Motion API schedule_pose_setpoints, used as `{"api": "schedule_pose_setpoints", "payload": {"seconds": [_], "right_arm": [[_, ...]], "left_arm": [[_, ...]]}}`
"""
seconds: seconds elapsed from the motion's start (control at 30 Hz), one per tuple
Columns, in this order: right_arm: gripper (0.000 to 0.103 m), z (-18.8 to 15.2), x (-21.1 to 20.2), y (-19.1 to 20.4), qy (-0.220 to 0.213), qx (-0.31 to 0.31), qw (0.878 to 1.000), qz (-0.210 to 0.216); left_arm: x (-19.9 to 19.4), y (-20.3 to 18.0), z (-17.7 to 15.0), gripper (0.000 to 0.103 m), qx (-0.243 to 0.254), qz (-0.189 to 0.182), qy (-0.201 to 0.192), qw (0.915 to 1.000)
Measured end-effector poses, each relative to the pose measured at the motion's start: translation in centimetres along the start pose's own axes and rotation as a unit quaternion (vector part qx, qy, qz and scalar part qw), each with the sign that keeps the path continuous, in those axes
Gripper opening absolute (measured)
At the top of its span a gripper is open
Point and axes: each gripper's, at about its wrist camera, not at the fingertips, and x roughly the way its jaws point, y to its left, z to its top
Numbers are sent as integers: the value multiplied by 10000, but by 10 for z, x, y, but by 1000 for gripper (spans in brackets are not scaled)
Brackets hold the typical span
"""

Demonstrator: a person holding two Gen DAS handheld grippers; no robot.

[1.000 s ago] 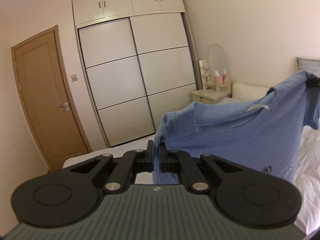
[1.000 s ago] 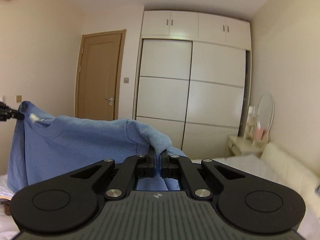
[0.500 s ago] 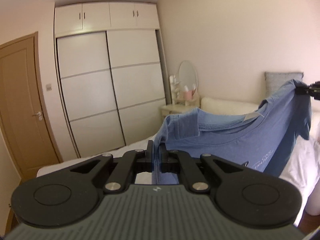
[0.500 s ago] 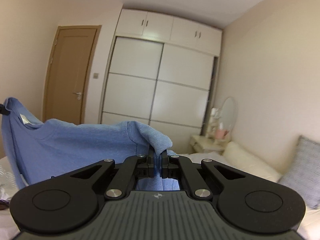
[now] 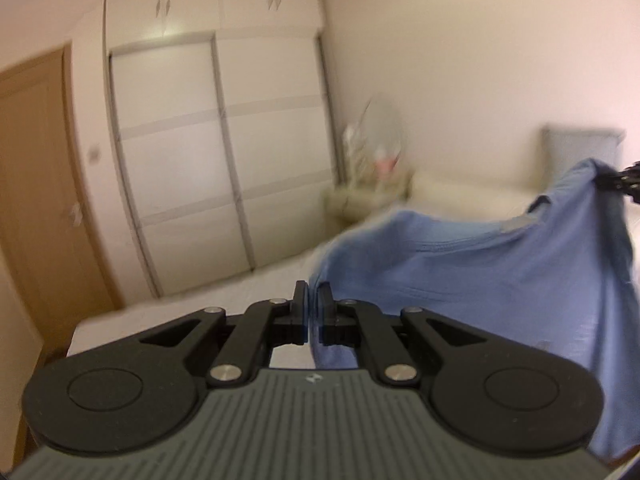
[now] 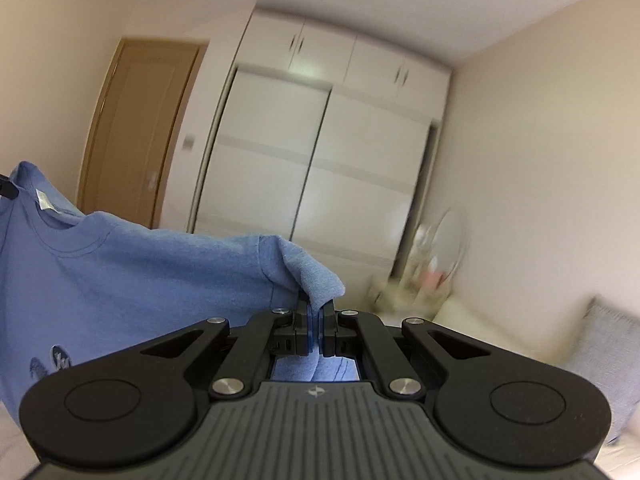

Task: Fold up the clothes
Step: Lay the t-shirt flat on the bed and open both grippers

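Note:
A blue T-shirt (image 5: 500, 280) hangs stretched in the air between my two grippers, above a white bed (image 5: 248, 292). My left gripper (image 5: 314, 294) is shut on one shoulder of the shirt. My right gripper (image 6: 315, 310) is shut on the other shoulder, and the shirt (image 6: 140, 280) spreads away to the left with its neck label showing. In the left wrist view the right gripper's tips (image 5: 624, 178) show at the far right edge, pinching the cloth. In the right wrist view the left gripper's tips (image 6: 6, 188) show at the far left edge.
A white sliding wardrobe (image 5: 224, 160) fills the far wall, with a brown door (image 5: 36, 208) to its left. A small dressing table with an oval mirror (image 5: 380, 148) stands in the corner. A grey pillow (image 6: 600, 344) leans on the bed's cream headboard (image 5: 472, 196).
Both grippers have swung and tilted, so the room has shifted in both views and is blurred. The shirt stays held between them and hangs lower toward the bed in the left wrist view.

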Motion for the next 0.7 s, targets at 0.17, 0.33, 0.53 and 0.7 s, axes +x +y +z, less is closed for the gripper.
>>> {"api": "schedule_pose_setpoints", "payload": {"seconds": [0.17, 0.33, 0.53, 0.7], "right_arm": [[0, -84, 156, 5, 1028, 112, 9938, 413], [2, -190, 309, 39, 1986, -119, 9769, 781], [24, -302, 375, 71, 2747, -329, 9565, 924], [48, -325, 353, 63, 3151, -142, 9437, 994]], "left_arm": [[132, 15, -58, 2, -246, 267, 924, 9951], [252, 19, -153, 3, -474, 402, 1610, 9850], [292, 22, -234, 7, -932, 639, 2432, 9634], [276, 16, -284, 34, -1034, 564, 2989, 9470]]}}
